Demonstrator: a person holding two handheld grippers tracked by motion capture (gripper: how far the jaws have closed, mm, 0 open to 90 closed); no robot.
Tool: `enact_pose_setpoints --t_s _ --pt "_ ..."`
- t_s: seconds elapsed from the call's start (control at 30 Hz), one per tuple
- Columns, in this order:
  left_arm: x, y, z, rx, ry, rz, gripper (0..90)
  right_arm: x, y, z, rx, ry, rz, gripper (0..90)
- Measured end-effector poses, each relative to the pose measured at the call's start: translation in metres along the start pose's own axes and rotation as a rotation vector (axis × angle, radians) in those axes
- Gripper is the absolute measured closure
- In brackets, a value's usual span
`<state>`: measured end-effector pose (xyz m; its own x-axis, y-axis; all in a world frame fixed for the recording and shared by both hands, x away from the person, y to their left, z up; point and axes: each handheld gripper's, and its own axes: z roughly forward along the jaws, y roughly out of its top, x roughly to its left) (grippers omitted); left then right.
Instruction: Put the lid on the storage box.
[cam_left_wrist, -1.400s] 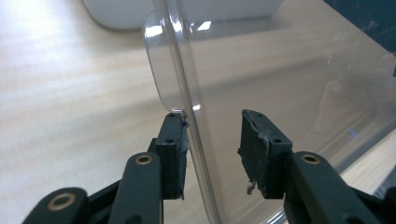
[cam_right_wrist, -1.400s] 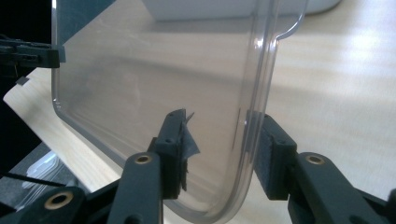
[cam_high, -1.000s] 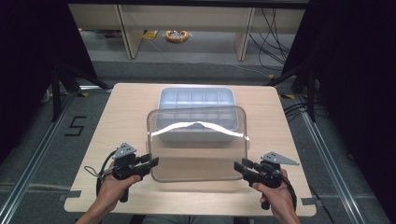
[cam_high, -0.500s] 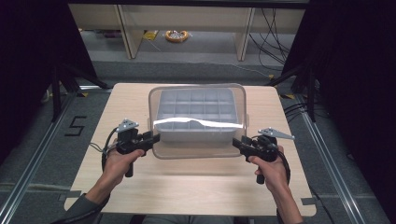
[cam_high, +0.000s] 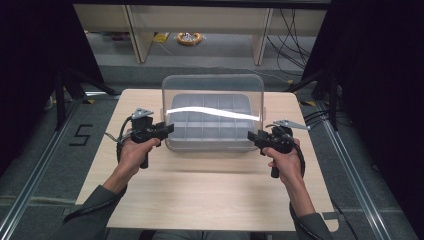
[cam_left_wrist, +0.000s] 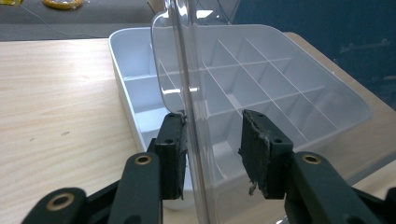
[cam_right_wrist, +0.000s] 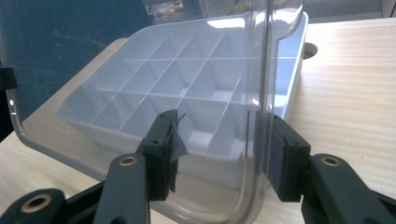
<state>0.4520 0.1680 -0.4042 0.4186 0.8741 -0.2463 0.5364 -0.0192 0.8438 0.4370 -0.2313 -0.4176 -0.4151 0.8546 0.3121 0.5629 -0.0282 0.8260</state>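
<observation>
While the left hand-held gripper (cam_high: 169, 129) clamps the clear lid (cam_high: 212, 92) tilted over the divided box (cam_left_wrist: 128, 88) just ahead, the right hand-held gripper (cam_high: 251, 136) has just been opening around the lid's edge, so seating it remains.

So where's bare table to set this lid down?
The widest free patch is the near half of the table, between the tray and the front edge. Narrower bare strips lie left and right of the tray. The far middle is crowded: the lid hangs over the tray, with a gripper at each end.
</observation>
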Motion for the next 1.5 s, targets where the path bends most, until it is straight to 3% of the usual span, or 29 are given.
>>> enact_pose_setpoints --t_s 0.3,0.37,0.4,0.43,0.47,0.5,0.6,0.67,0.7,0.77,0.8,0.9,1.0,1.07,1.13,1.17,1.2,1.23,1.33,1.43,1.47,1.5 --pt "0.009 0.009 0.012 0.005 0.022 -0.030 59.2 -0.001 0.010 0.016 0.007 -0.021 0.015 51.0" --pt "0.012 0.013 0.015 0.007 0.025 -0.035 58.9 0.002 0.012 0.018 0.018 -0.018 0.061 51.0" --pt "0.012 0.015 0.016 0.002 0.025 -0.042 58.9 0.000 0.013 0.020 0.002 -0.023 0.031 51.0" --pt "0.012 0.015 0.016 0.002 0.025 -0.042 58.9 0.000 0.014 0.020 0.010 -0.020 0.047 51.0" --pt "0.013 0.018 0.019 0.001 0.028 -0.044 58.8 -0.003 0.015 0.023 0.001 -0.026 0.019 51.0" --pt "0.014 0.020 0.021 0.001 0.033 -0.047 58.7 0.000 0.015 0.023 0.010 -0.025 0.068 50.9" --pt "0.016 0.023 0.025 0.003 0.031 -0.056 58.6 -0.005 0.017 0.027 0.005 -0.023 0.040 50.8" --pt "0.017 0.024 0.028 0.003 0.037 -0.065 58.4 -0.002 0.017 0.028 0.016 -0.024 0.082 50.8" --pt "0.018 0.024 0.029 0.011 0.041 -0.065 58.3 -0.006 0.017 0.030 0.009 -0.032 0.041 50.8" --pt "0.019 0.024 0.033 0.013 0.045 -0.072 58.2 -0.006 0.017 0.033 0.012 -0.031 0.054 50.7" --pt "0.019 0.024 0.035 0.017 0.045 -0.074 58.2 -0.003 0.017 0.033 0.023 -0.032 0.100 50.6" --pt "0.022 0.023 0.039 0.037 0.048 -0.073 57.8 -0.009 0.016 0.038 0.020 -0.044 0.060 50.0" --pt "0.023 0.023 0.042 0.039 0.048 -0.086 57.4 -0.010 0.016 0.041 0.023 -0.041 0.080 49.7" --pt "0.025 0.023 0.044 0.041 0.046 -0.106 57.2 -0.007 0.017 0.042 0.037 -0.046 0.126 49.3" --pt "0.025 0.022 0.046 0.044 0.042 -0.130 56.7 -0.010 0.017 0.044 0.027 -0.037 0.115 48.9" --pt "0.026 0.022 0.046 0.046 0.038 -0.136 56.4 -0.009 0.017 0.044 0.033 -0.046 0.144 48.8" --pt "0.026 0.022 0.046 0.048 0.035 -0.144 56.1 -0.013 0.017 0.045 0.016 -0.039 0.100 48.6" --pt "0.028 0.022 0.045 0.056 0.030 -0.140 55.8 -0.011 0.018 0.044 0.017 -0.027 0.133 48.4" --pt "0.029 0.020 0.046 0.046 0.023 -0.161 55.3 -0.011 0.018 0.045 0.018 -0.022 0.155 47.6" --pt "0.032 0.016 0.050 0.069 0.029 -0.152 55.3 -0.012 0.016 0.048 0.030 -0.027 0.158 47.6" --pt "0.032 0.014 0.052 0.063 0.033 -0.160 55.3 -0.015 0.015 0.050 0.027 -0.029 0.124 47.6" --pt "0.033 0.013 0.053 0.075 0.037 -0.151 55.3 -0.013 0.015 0.050 0.033 -0.031 0.142 47.6"
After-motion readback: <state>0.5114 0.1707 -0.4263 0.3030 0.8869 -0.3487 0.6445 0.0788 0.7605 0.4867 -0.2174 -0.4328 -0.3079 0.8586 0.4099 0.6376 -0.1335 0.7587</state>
